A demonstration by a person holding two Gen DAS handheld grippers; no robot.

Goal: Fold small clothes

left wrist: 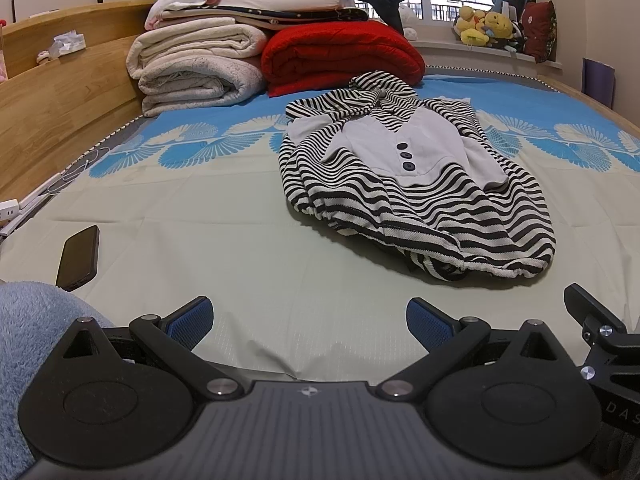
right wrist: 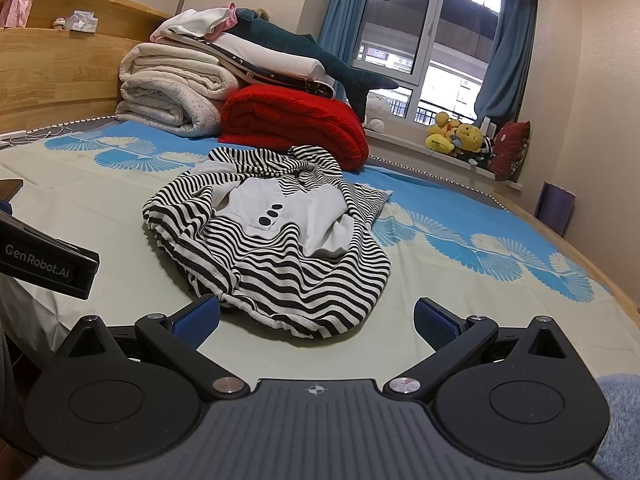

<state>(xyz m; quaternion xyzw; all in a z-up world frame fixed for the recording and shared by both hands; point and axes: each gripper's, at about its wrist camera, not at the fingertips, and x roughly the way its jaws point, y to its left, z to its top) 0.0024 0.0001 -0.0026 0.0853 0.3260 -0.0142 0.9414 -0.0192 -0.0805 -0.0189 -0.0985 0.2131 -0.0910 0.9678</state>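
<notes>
A small black-and-white striped garment point(left wrist: 412, 184) with a white front panel and three dark buttons lies rumpled on the bed sheet point(left wrist: 200, 216), its hood toward the blankets. In the right wrist view the same garment point(right wrist: 272, 248) lies just ahead of the fingers. My left gripper point(left wrist: 308, 324) is open over bare sheet, short of the garment and to its left. My right gripper point(right wrist: 316, 320) is open, its left pad point(right wrist: 198, 320) close to the garment's near hem. Neither holds anything. Part of the right gripper's body point(left wrist: 600, 332) shows at the right edge of the left wrist view.
Folded cream blankets point(left wrist: 196, 64) and a red quilt point(left wrist: 340, 56) are stacked at the head of the bed by the wooden headboard point(left wrist: 60, 92). A dark phone point(left wrist: 78, 258) lies on the sheet at left. Plush toys point(right wrist: 460, 136) sit on the window sill. A light blue fleece sleeve point(left wrist: 24, 340) is at the near left.
</notes>
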